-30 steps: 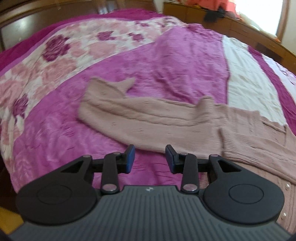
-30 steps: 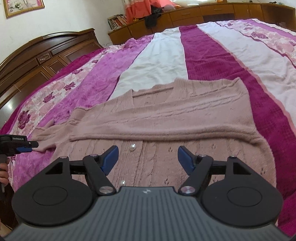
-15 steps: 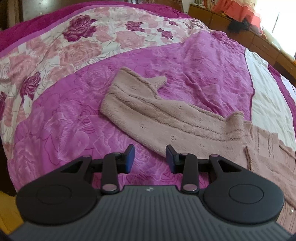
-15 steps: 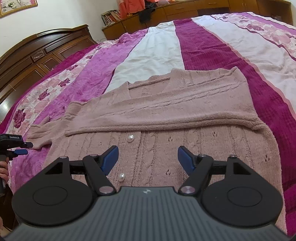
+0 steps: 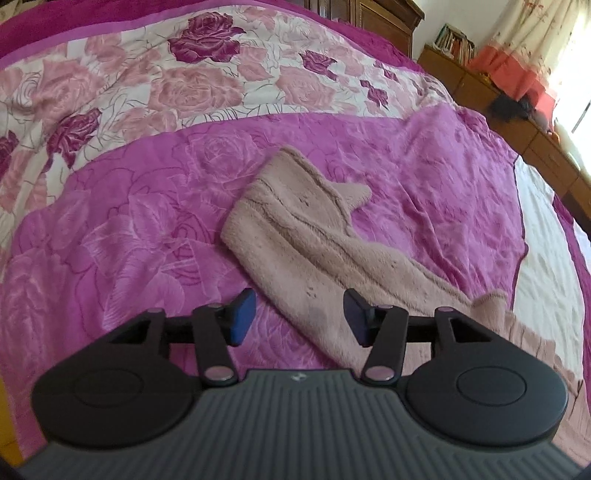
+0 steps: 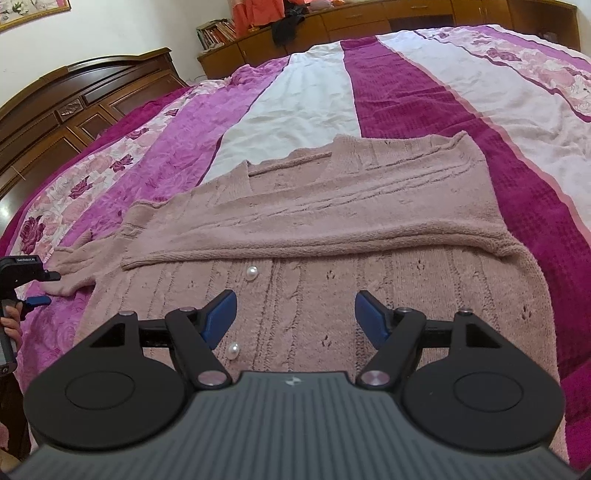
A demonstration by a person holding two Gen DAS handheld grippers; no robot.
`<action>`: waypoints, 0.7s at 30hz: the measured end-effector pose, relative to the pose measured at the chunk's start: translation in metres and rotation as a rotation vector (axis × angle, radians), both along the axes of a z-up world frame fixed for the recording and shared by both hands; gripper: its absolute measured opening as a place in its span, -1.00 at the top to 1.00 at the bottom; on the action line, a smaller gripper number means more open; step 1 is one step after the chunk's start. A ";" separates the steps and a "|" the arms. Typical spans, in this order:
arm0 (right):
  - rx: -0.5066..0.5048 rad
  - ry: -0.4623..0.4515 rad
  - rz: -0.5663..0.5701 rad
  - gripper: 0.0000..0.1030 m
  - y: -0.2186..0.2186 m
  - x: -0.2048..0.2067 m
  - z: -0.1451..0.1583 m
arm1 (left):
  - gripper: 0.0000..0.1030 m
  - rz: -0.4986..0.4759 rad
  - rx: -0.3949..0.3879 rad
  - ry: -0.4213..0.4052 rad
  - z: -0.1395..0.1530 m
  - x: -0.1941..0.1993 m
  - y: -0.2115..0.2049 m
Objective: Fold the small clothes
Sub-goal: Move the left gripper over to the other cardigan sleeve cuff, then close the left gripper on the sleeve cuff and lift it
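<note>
A soft, floppy pink sweater is lying flat on the bed. Its left sleeve is sticking out, easy to pinch. Both the left gripper and right gripper are hanging open, holding nothing.

Bare bedspread lay open all around the stretched-out sleeve, with nothing standing on it. Beyond the cardigan, the bed was free up to the headboard and the low cabinets.
</note>
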State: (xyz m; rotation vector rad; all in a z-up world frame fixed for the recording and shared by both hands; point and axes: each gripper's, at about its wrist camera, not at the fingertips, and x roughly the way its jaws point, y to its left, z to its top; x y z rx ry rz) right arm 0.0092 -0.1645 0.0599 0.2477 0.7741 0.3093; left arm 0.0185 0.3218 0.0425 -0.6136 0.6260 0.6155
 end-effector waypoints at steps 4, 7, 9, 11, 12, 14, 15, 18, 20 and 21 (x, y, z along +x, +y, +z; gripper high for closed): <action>-0.002 0.005 -0.006 -0.49 0.001 0.001 -0.001 | -0.06 0.016 -0.011 -0.023 -0.006 0.008 0.007; -0.007 0.012 -0.013 -0.49 0.001 0.001 -0.003 | -0.06 0.037 -0.016 -0.045 -0.012 0.014 0.012; -0.014 0.021 -0.018 -0.49 0.001 0.003 -0.005 | -0.06 0.052 -0.018 -0.065 -0.016 0.017 0.017; -0.019 0.025 -0.024 -0.49 0.001 0.003 -0.005 | -0.06 0.054 -0.019 -0.087 -0.018 0.020 0.021; -0.021 0.024 -0.027 -0.49 0.001 0.003 -0.005 | -0.06 0.052 -0.015 -0.099 -0.019 0.022 0.023; -0.022 0.020 -0.030 -0.49 0.000 0.002 -0.006 | -0.06 0.046 -0.006 -0.112 -0.021 0.027 0.028; -0.024 0.018 -0.032 -0.49 -0.001 0.001 -0.006 | -0.06 0.044 -0.002 -0.117 -0.021 0.030 0.030; -0.025 0.028 -0.039 -0.49 -0.003 0.003 -0.009 | -0.06 0.036 0.007 -0.136 -0.022 0.037 0.034; -0.022 0.036 -0.045 -0.49 -0.003 0.003 -0.010 | -0.05 0.023 0.019 -0.143 -0.022 0.041 0.036; -0.021 0.037 -0.046 -0.49 -0.004 0.004 -0.011 | -0.04 0.017 0.023 -0.143 -0.023 0.043 0.036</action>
